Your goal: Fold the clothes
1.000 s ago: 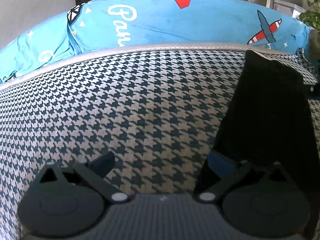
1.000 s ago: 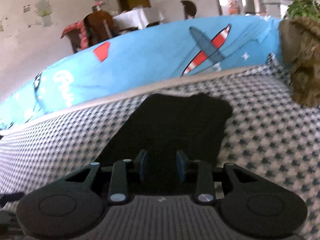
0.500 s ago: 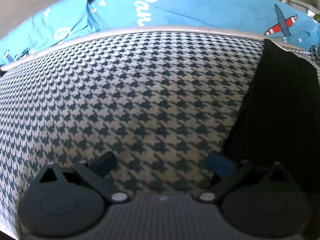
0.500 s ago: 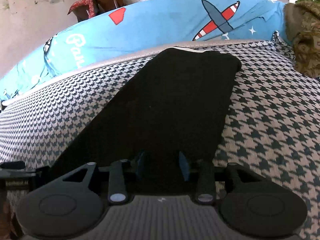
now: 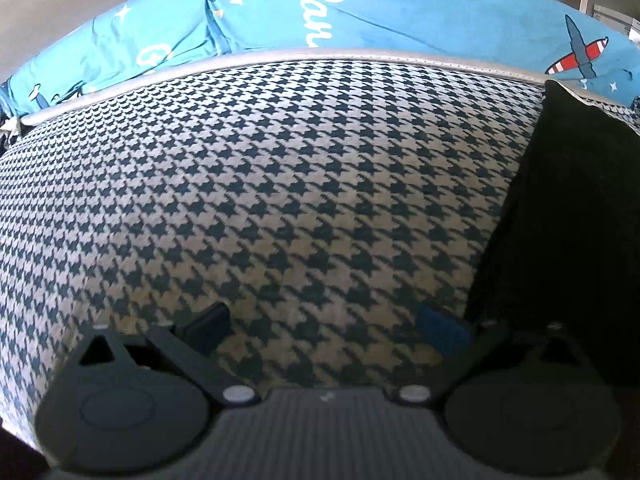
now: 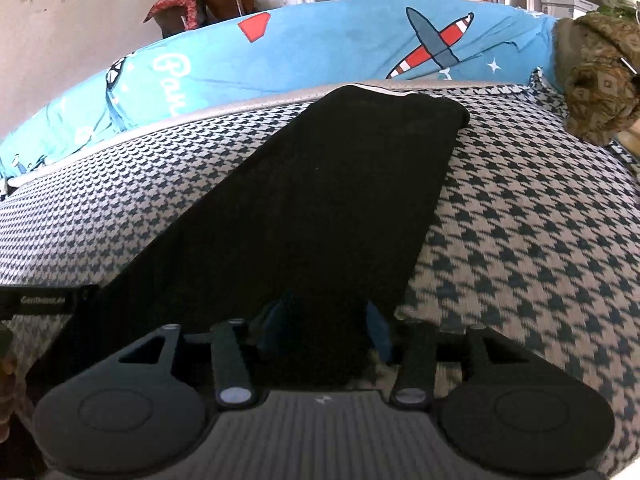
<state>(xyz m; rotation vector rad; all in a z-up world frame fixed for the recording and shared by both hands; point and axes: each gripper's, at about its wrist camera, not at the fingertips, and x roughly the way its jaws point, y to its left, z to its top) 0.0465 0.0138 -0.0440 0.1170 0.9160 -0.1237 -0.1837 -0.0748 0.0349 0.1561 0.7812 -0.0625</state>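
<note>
Right tongs [image 6: 326, 330] clamp the long black cloth garment [image 6: 320, 208]; left tongs [image 5: 322, 326] gape empty. Keep the near hem taut, edges aligned.

Black garment [image 6: 328, 208], flat, long strip on houndstooth

Matt black cloth garment [image 6: 328, 208] lies on woven houndstooth upholstery [image 5: 280, 184] edged with smooth piping.

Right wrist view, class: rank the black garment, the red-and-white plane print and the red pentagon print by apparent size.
1. Black garment, though nearest the camera.
2. Plane print.
3. Red pentagon print.
</note>
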